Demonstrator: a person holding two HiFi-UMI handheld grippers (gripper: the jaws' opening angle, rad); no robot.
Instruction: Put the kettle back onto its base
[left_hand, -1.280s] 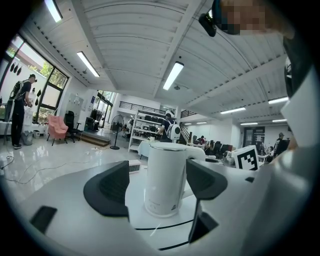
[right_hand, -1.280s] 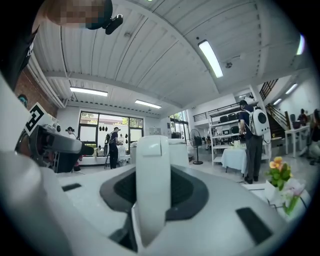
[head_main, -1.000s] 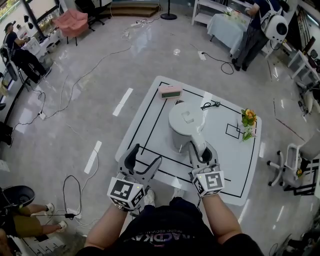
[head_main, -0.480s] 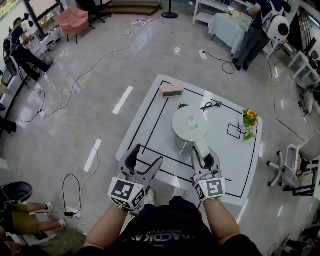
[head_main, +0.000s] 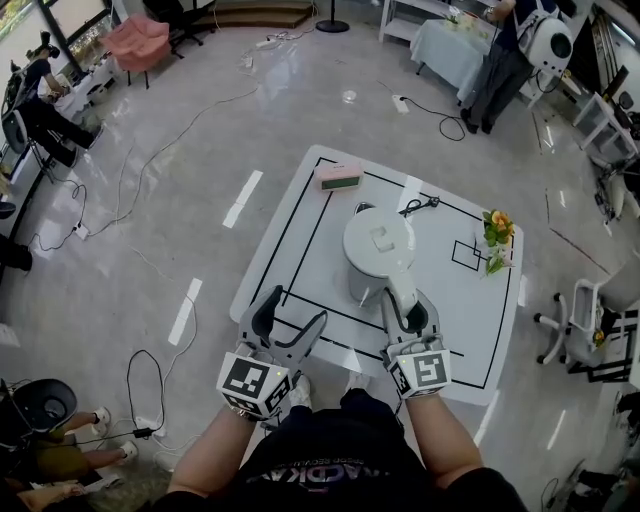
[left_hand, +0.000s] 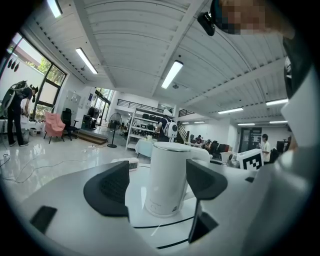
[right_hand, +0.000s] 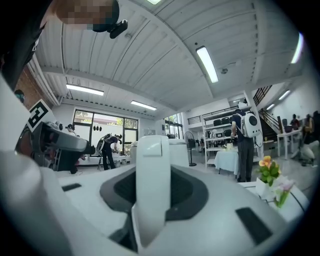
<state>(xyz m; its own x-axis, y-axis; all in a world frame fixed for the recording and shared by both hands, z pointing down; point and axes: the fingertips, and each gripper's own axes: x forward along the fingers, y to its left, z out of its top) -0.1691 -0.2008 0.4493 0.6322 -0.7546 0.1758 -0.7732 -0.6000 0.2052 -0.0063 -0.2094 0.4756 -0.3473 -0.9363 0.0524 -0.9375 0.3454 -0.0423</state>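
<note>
A white kettle (head_main: 378, 245) is over the middle of the white table (head_main: 268, 262), its handle (head_main: 400, 288) pointing toward me. My right gripper (head_main: 403, 303) is shut on that handle (right_hand: 152, 185), which fills the gap between its jaws (right_hand: 152, 200). A grey piece, likely the base (head_main: 364, 208), peeks out just behind the kettle; whether the kettle rests on anything I cannot tell. My left gripper (head_main: 288, 328) hangs open at the table's front edge with nothing in it. In the left gripper view the kettle (left_hand: 167, 180) shows beyond the open gripper (left_hand: 157, 187).
A pink box-like clock (head_main: 338, 177) lies at the table's far edge. A black cord (head_main: 420, 208) lies behind the kettle, and a small flower vase (head_main: 496, 242) stands at the right. Cables run over the floor; a chair (head_main: 590, 322) stands to the right.
The kettle, with my right gripper on its handle, has shifted slightly away from me toward the grey piece. My left gripper has stayed put.
</note>
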